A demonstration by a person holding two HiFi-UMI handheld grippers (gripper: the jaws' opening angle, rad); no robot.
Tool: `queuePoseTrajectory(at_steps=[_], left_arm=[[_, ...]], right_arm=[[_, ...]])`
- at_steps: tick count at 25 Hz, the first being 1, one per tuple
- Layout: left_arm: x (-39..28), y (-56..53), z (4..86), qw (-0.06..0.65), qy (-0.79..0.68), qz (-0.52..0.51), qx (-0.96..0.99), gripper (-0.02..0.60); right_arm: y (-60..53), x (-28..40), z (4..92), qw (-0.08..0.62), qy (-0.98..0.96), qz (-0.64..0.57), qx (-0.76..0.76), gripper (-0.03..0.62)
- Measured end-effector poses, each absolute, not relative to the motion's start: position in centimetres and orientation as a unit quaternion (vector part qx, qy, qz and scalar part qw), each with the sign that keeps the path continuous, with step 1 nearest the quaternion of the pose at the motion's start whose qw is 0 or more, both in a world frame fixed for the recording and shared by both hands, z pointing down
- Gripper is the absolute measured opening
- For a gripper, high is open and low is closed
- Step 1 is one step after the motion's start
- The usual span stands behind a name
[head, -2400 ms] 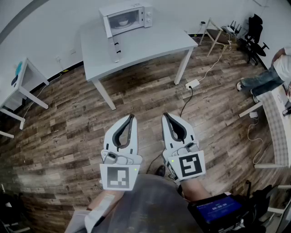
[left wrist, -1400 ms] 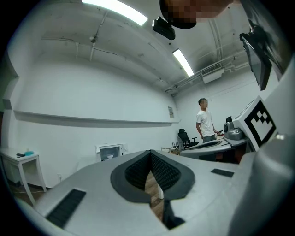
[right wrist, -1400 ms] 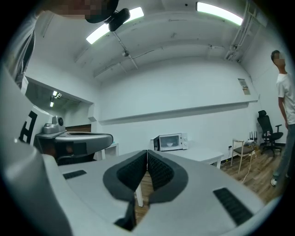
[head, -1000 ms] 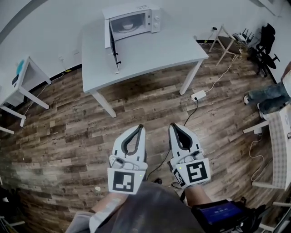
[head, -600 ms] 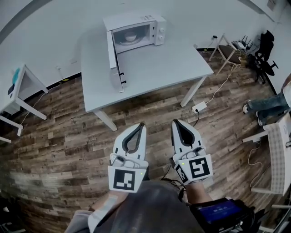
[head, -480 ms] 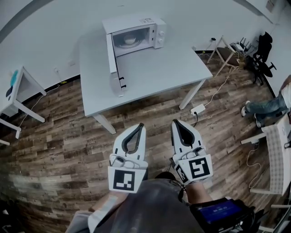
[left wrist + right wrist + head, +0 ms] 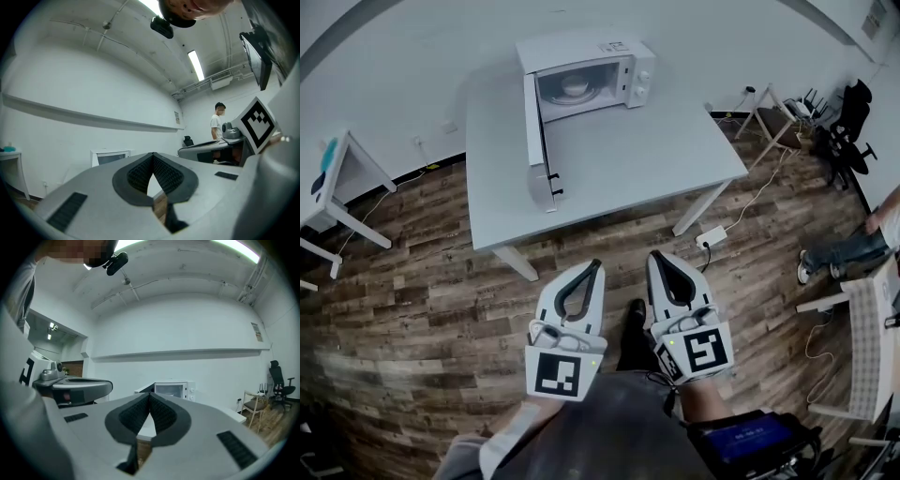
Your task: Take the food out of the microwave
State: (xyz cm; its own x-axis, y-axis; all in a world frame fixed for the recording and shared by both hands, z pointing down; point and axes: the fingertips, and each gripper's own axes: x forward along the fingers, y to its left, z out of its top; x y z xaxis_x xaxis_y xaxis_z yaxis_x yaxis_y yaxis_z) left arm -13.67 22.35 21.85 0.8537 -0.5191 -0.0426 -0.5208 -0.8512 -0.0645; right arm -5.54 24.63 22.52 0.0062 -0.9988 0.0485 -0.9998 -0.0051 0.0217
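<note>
Left of the microwave (image 7: 591, 67), well apart from it, a side table (image 7: 342, 173) stands by the wall. The microwave sits at the far edge of the table (image 7: 619, 164), and its door (image 7: 534, 141) is swung fully open to its left, so that the door's edge points toward the camera. The food (image 7: 575, 86), a pale bowl, lies inside the microwave's cavity, on its floor. Both grippers hang over the wooden floor (image 7: 441, 281) on the near side of the table, well apart from the microwave and the food, which lie ahead of them. The left gripper (image 7: 596, 265) has its jaws pressed together with nothing between them; the left gripper view shows the microwave (image 7: 110, 157) far off, left of its tips. The right gripper (image 7: 653, 257), just beside it, is likewise closed and empty, and its own view has the microwave (image 7: 171, 390) just right of its tips. Right of the microwave a chair (image 7: 773, 112) stands by the wall, and a person (image 7: 853, 248) is at the far right.
</note>
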Motion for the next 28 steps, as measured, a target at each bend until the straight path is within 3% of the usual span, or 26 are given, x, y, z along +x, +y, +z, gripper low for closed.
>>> queuePoseTrajectory(at_steps=[18, 28], left_arm=[[3.9, 12.5, 21.8, 0.071, 0.314, -0.048, -0.945, 0.006], [6.7, 9.0, 20.8, 0.09, 0.358, -0.072, -0.926, 0.006]], right_arm=[[13.6, 11.5, 23.1, -0.006, -0.747, 0.025, 0.665, 0.008], [8.9, 14.7, 22.8, -0.028, -0.779, 0.031, 0.626, 0.008]])
